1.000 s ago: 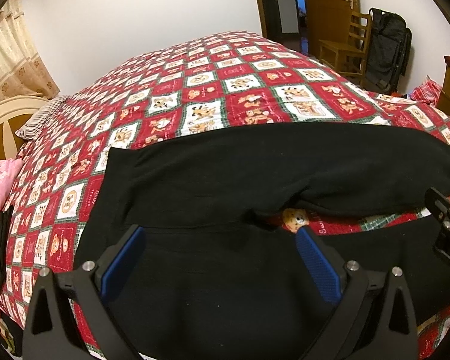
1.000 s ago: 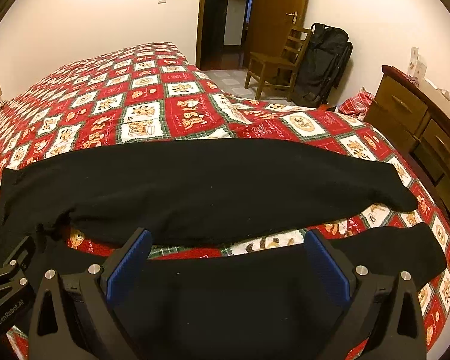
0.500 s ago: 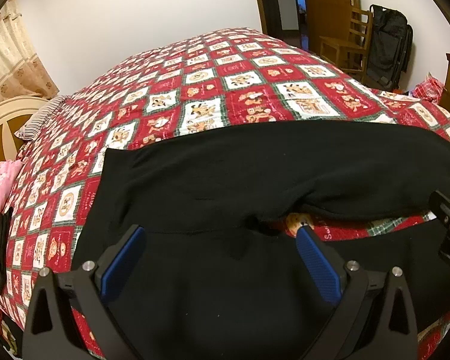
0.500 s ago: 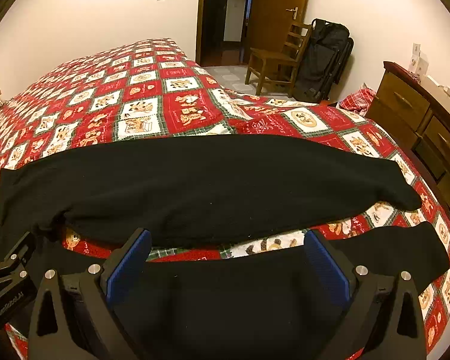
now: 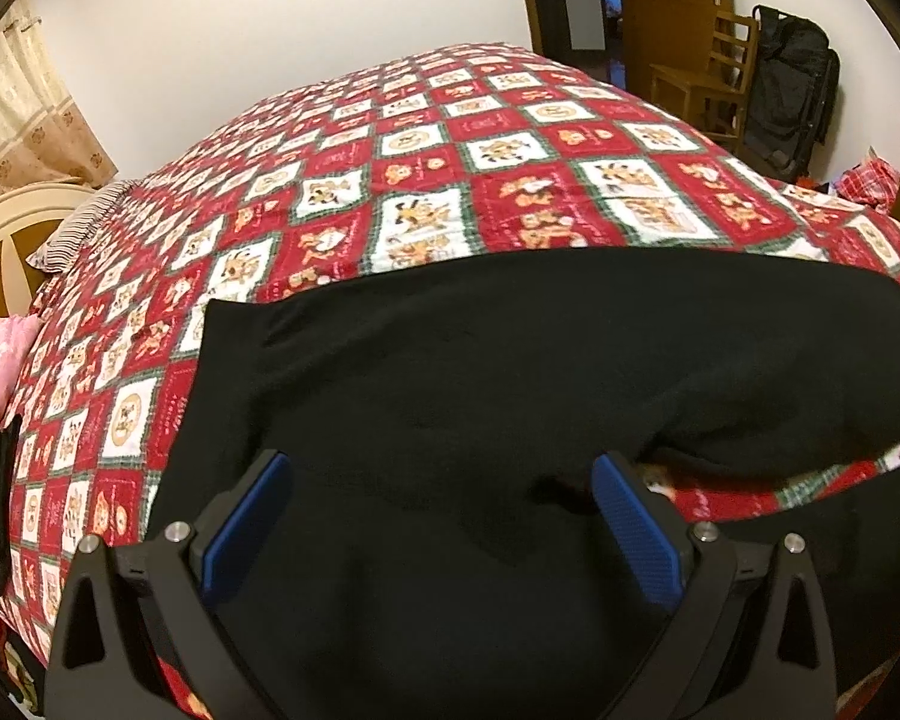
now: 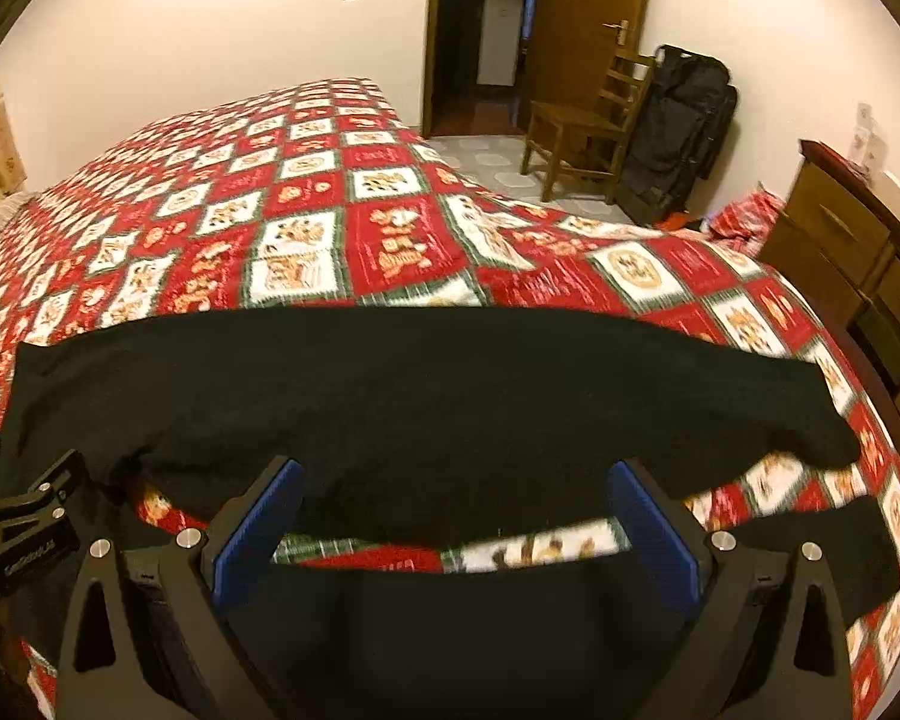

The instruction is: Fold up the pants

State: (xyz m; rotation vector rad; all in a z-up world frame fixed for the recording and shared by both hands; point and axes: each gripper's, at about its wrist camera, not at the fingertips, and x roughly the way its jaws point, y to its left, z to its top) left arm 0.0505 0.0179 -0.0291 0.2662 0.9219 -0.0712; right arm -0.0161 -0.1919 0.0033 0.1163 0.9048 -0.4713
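Black pants [image 5: 480, 372] lie spread flat across the near part of the bed, waistband at the left, the two legs running right with a strip of quilt showing between them. My left gripper [image 5: 444, 522] is open, low over the waist and crotch area. My right gripper [image 6: 456, 528] is open over the near leg [image 6: 450, 630], with the far leg [image 6: 426, 384] beyond it. The far leg's cuff [image 6: 822, 438] ends near the bed's right edge. The left gripper's body [image 6: 24, 540] shows at the left in the right wrist view.
The bed has a red, white and green patterned quilt [image 5: 450, 138]. A cream headboard [image 5: 6, 234], striped pillow and pink cloth are at the left. A wooden chair [image 6: 588, 120], black bag [image 6: 678, 132], dresser [image 6: 852, 258] and open door stand at the right.
Both grippers have moved forward and lower over the pants, which now fill more of each view. The right gripper has left the left wrist view. The jaws stayed open.
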